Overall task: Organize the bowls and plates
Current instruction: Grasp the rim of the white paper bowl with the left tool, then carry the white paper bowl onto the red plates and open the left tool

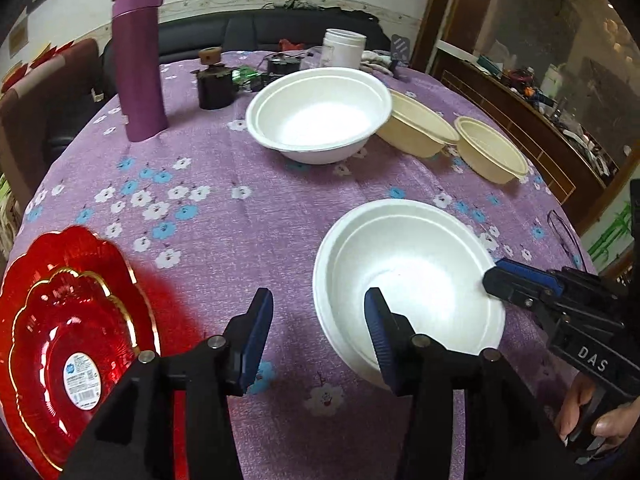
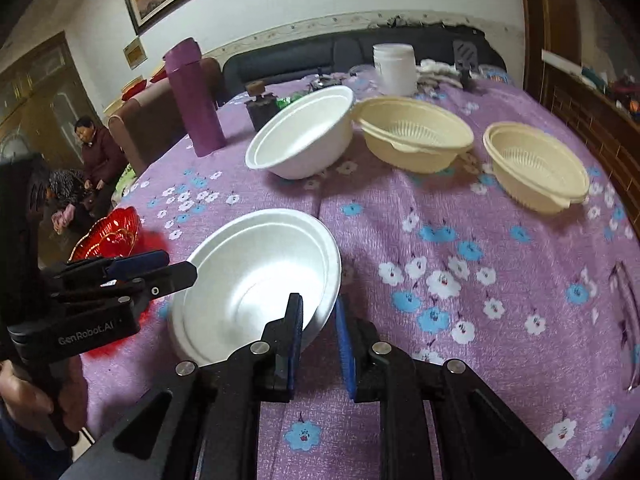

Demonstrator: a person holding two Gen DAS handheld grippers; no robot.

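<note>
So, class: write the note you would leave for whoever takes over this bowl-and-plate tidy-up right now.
Left gripper: open, holding nothing, astride the near white bowl at its rim.
Right gripper: looks closed on that bowl's opposite rim.
Done: small red plate sits nested in the large red plate at the table's left edge.
Left: far white bowl and the two cream bowls stand separately, not stacked. Probably nest white with white, cream with cream.

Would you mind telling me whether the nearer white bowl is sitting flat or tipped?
Tipped. The nearer white bowl leans on the purple tablecloth, its rim between the right gripper fingers.
</note>
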